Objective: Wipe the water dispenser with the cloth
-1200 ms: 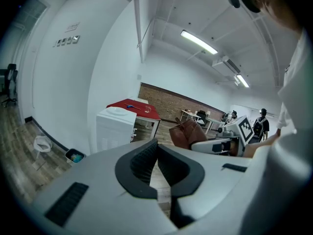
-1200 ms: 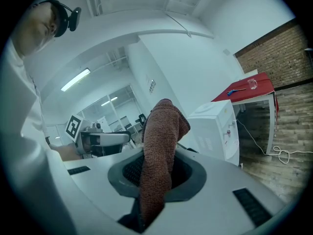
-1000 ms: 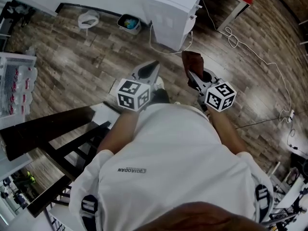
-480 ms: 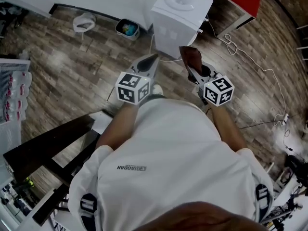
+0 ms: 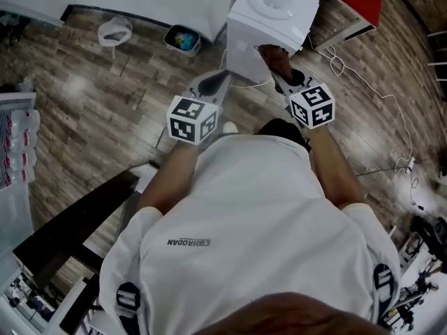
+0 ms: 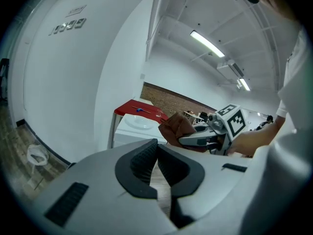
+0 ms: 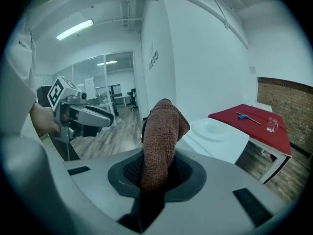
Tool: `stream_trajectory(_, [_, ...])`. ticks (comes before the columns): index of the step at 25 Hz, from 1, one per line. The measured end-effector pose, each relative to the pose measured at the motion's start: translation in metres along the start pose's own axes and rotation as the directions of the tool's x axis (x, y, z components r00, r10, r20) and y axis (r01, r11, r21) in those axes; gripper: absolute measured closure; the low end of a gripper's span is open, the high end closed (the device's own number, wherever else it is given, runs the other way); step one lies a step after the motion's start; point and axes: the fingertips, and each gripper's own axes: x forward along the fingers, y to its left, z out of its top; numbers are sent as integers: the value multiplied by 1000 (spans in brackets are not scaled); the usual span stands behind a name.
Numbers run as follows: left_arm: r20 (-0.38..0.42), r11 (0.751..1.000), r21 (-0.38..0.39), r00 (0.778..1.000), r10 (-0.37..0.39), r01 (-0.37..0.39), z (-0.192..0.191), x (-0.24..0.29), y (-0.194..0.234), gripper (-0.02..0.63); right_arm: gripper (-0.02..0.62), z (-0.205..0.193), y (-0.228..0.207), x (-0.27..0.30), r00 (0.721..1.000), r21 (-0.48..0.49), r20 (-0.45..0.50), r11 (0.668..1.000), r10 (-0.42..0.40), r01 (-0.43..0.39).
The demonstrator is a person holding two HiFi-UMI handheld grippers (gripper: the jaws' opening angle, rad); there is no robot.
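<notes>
The left hand-held gripper [image 6: 157, 150] hangs above the wooden floor [image 5: 105, 82], jaws closed together with nothing between them. Beside it, the right hand-held gripper [image 7: 156, 174] is clamped on the brown cloth [image 7: 164, 129], which sticks up just before the white water dispenser [image 5: 276, 9]. I cannot tell whether they touch. Behind stands a red bench [image 7: 254, 119].

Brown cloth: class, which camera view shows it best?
Right gripper view: the brown cloth stands large and central, clamped in the right gripper. Head view shows a small dark patch; left gripper view shows it small.
</notes>
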Motion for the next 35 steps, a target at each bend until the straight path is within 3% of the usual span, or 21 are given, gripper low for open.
stream_trajectory(5, [12,999,-31,1000,19,-19,-4,-2,16,610,543,15,-17,39,995,-176,-92,984,-33,16])
stream_trajectory(8, [17,997,-55,998,55,-54,-5,-3,28,609,543,25,-32,70,986,-361,-149,933,-72,13])
stream_trajectory(10, [29,994,-70,996,86,-84,-5,-7,36,609,543,32,-43,93,979,-499,-174,867,-107,6])
stream_trajectory(12, [40,989,-89,992,123,-119,-6,-10,44,611,543,35,-54,117,969,-628,-198,778,-145,-12])
stream_trajectory(15, [49,977,-128,983,178,-171,-7,-14,54,609,543,34,-68,154,954,-753,-241,655,-181,-66])
stream_trajectory(22, [53,959,-161,969,243,-232,-4,-11,63,609,543,56,-85,221,947,-831,-257,544,-193,-115])
stream_trajectory(28, [72,950,-174,959,274,-258,3,-18,67,609,543,63,-80,246,937,-880,-277,448,-213,-158])
stream_trajectory(35, [62,948,-182,959,276,-261,-1,-13,70,610,543,45,-84,246,918,-936,-291,278,-268,-216])
